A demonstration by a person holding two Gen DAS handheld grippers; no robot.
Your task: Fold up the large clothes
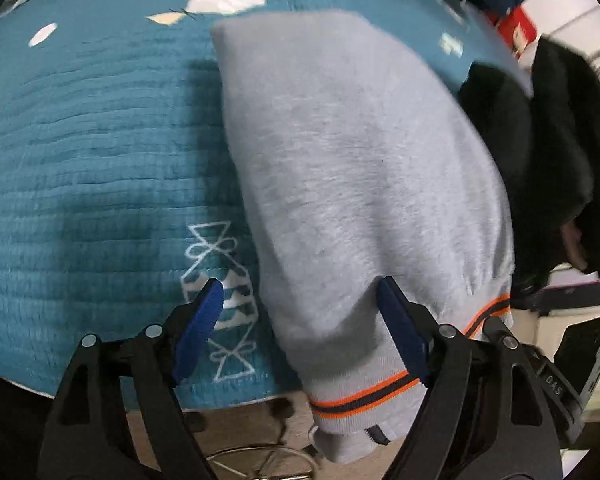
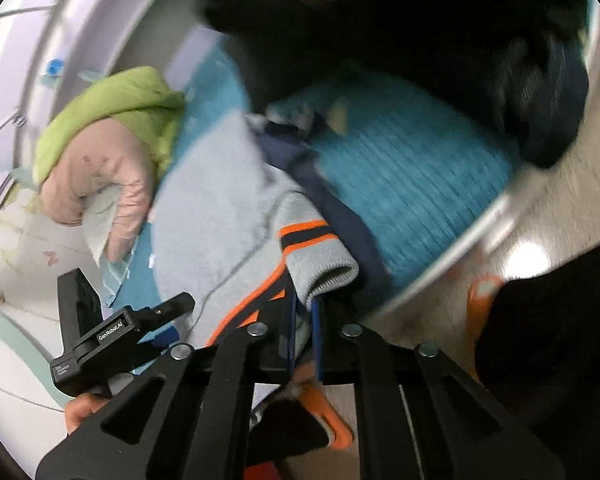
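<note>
The teal quilt [image 1: 80, 152] w/ candy drawings fills most of the left wrist view, and the grey sweatshirt [image 1: 360, 152] lies on it, from the top middle down to the bottom right of the frame, already folded into a long strip. Its ribbed hem [image 1: 364, 396], w/ orange and dark stripes, hangs past the quilt's near edge. It looks soft, thick and floppy, prob. light but big, so it will sag and slide if held by one spot only. Best to hold the ribbed hem and corners, since that part is thicker and less stretchy. A dark garment [image 1: 556, 152] sits at the right side. In the right wrist view a green and pink bundle [image 2: 108, 128] lies in the upper left. The left gripper [image 1: 300, 292] has its blue fingers wide apart, one over the quilt, one on the grey cloth, not pinching. The right gripper [image 2: 304, 312], bottom middle, is squeezed tight on the striped hem.
</note>
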